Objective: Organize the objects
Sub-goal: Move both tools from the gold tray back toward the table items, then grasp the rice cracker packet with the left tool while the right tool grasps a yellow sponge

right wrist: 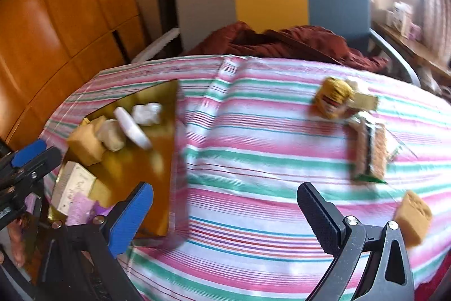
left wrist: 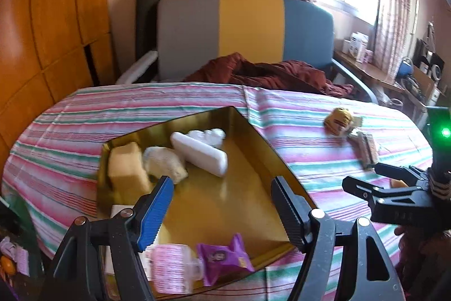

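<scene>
Left gripper (left wrist: 221,205) hung wide open and empty over the gold tray (left wrist: 253,160) holding a white case (left wrist: 200,157), right gripper (right wrist: 225,219) likewise open above the striped cloth (right wrist: 253,160), with the tan block (right wrist: 413,217) nearby and snack packets (right wrist: 366,154) farther off.

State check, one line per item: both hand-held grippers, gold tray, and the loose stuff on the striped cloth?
left hand-held gripper: open, empty, over the tray
right hand-held gripper: open, empty, over the cloth
gold tray: partly filled, bare in the middle
white bar: in tray, lying flat
purple packet: in tray, near edge
yellow packet: on cloth, outside tray
tan block: on cloth, outside tray
striped cloth: spread flat
</scene>
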Demonstrator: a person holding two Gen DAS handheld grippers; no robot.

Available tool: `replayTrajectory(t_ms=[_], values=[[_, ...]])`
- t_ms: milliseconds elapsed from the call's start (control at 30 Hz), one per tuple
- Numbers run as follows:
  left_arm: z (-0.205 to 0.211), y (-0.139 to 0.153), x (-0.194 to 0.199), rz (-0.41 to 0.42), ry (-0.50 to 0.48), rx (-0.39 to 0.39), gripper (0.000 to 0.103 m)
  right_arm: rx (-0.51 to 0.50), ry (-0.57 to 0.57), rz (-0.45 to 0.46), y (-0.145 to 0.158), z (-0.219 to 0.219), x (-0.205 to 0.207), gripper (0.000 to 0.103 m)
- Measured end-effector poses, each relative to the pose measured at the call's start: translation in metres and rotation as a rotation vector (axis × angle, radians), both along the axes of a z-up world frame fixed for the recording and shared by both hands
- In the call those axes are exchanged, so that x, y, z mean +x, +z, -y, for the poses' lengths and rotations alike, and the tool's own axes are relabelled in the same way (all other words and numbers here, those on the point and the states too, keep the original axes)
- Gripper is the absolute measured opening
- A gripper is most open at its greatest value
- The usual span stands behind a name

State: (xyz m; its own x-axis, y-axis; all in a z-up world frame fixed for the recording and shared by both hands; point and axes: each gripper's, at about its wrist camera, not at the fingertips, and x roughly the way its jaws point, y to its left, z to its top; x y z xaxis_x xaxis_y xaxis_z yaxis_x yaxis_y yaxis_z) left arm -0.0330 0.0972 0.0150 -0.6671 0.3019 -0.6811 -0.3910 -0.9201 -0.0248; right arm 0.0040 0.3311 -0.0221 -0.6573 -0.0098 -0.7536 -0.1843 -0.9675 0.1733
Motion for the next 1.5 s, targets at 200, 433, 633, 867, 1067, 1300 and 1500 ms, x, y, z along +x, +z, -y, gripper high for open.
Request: replayTrajectory(t_ms=[200,433,633,867,1067,1300,1500], values=[[-0.026,0.005,0.005,0.0,-0.088,-0.005,0.073,-0.004,-0.069,0.032,-0.007,-0.034,0.014,0.103],[-0.065,0.005,0.007,0.013,-0.192,-0.053,0.073,0.006,-0.16,0.051,-0.001,-0.088,0.033,0.103],[-0.105,0.006,0.012,0.013,-0.286,-0.086,0.073,0.059,-0.289,0.048,0.013,-0.148,0.054,0.103],[-0.156,0.0,0.014,0.055,-0.381,-0.108,0.073,0.082,-0.426,0.054,0.008,-0.205,0.079,0.103],[-0.201,-0.013,0.011,0.134,-0.443,-0.104,0.073,0.002,-0.54,0.023,0.001,-0.242,0.102,0.103],[-0.255,-0.037,-0.004,0.238,-0.476,-0.105,0.073,-0.113,-0.626,0.037,-0.012,-0.265,0.115,0.103],[-0.296,-0.054,-0.016,0.279,-0.505,-0.112,0.075,-0.128,-0.618,0.035,-0.011,-0.265,0.115,0.103]])
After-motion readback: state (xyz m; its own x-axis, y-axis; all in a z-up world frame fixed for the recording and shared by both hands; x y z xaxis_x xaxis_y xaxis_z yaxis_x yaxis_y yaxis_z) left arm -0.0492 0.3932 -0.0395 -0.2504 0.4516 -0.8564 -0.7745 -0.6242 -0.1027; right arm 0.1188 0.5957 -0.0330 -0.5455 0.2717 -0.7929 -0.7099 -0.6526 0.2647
